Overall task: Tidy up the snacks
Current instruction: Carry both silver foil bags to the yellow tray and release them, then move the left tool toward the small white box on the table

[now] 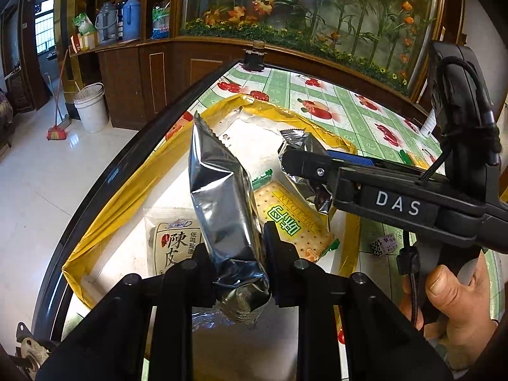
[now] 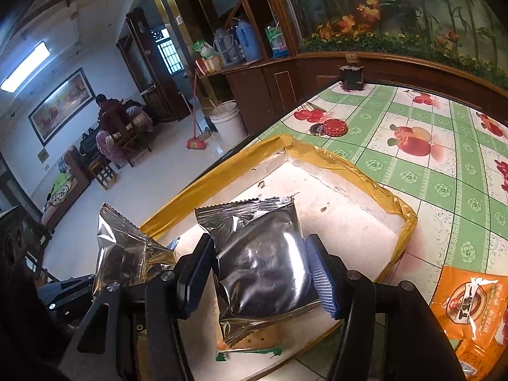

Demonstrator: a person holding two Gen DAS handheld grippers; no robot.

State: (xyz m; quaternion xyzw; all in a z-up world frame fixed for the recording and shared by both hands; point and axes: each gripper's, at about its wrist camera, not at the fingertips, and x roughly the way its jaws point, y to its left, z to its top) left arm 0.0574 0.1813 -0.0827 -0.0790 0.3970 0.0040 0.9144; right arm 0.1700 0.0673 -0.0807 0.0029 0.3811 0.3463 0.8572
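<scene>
- Worktop [image 2: 412, 165], green-and-white check oilcloth w/ red fruit print: carries all items.
- Shallow white tray w/ yellow-taped rim [image 1: 133, 187], near worktop's left edge: the collecting point, in my judgement.
- Left hand-held gripper [image 1: 236, 266]: clamped on lower end of tall silver foil snack packet [image 1: 219, 190], held upright above tray.
- Right hand-held gripper [image 2: 260, 273]: clamped across flat silver foil snack pouch [image 2: 263, 254], over tray interior.
- Already in tray: cracker pack w/ green label [image 1: 292, 222]; white printed sachet [image 1: 171, 241].
- Orange snack bag [image 2: 473, 314]: on worktop outside tray, not yet sorted.
- Step in hand (judged): set both packets down. Advice: lower flat onto bare tray floor, beside not atop cracker pack; release one at a time; keep grippers apart.
</scene>
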